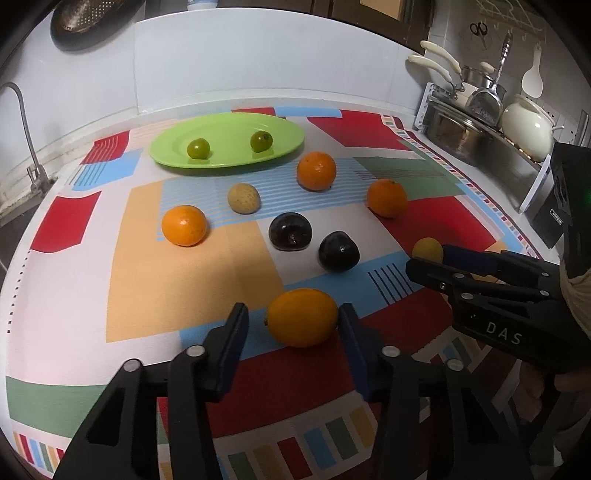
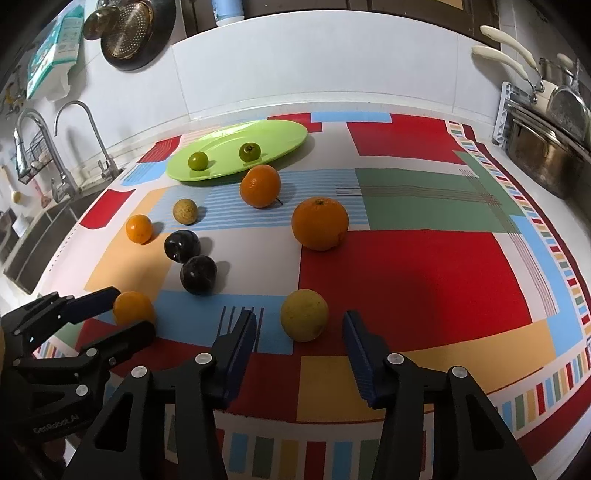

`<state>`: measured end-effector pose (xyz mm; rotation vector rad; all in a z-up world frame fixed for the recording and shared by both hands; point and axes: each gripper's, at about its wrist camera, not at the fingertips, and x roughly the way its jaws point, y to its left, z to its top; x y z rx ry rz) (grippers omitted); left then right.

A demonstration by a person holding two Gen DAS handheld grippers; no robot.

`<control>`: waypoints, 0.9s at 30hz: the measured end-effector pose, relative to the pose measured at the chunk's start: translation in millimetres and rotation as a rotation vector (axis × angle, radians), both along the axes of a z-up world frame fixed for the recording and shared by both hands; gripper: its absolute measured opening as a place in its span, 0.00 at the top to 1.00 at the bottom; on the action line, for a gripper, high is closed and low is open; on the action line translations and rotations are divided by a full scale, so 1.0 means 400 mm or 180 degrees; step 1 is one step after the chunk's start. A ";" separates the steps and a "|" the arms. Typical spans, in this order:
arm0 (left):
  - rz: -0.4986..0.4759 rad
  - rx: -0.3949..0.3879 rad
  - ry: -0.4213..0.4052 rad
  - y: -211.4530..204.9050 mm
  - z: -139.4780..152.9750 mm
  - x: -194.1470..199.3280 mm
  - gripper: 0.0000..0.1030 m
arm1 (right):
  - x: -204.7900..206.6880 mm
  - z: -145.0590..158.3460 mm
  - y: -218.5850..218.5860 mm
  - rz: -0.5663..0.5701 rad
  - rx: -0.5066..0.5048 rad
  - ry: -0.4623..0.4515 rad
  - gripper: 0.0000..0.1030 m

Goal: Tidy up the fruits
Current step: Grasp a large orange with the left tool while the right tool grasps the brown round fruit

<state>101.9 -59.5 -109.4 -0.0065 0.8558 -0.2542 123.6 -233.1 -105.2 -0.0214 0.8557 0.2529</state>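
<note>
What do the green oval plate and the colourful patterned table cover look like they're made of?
The green oval plate looks like glossy plastic: uniform bright colour, soft sheen, thin rim. The colourful patterned table cover looks like matte printed cloth or vinyl, lying flat without glare; which one is unclear.

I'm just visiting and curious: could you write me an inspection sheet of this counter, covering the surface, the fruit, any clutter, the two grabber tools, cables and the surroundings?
Surface: patterned cloth covers the counter.
Job's things: green plate holds two small green fruits; three oranges, two dark plums, a tan fruit, an orange fruit and a yellowish fruit lie on the cloth.
Clutter: nothing seen.
Grippers: left gripper open, its fingers on either side of the orange fruit; right gripper open, just short of the yellowish fruit.
Cables: nothing seen.
Surroundings: faucet and sink at left, pot rack at right, colander on the wall.
</note>
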 end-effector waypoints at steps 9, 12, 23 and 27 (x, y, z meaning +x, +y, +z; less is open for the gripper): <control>-0.0056 -0.0024 0.0005 -0.004 0.002 0.003 0.62 | 0.006 -0.006 0.002 -0.0003 -0.0057 -0.0010 0.70; -0.0056 -0.0037 0.0001 -0.004 0.003 0.002 0.62 | 0.005 -0.004 0.003 0.0013 -0.0036 0.0004 0.73; -0.0050 -0.0057 -0.0160 0.005 0.061 -0.005 0.62 | -0.017 0.054 0.027 0.0129 0.0038 -0.0081 0.73; -0.0059 -0.0056 -0.0225 0.016 0.088 -0.011 0.62 | -0.021 0.081 0.036 0.0167 0.0071 -0.0132 0.73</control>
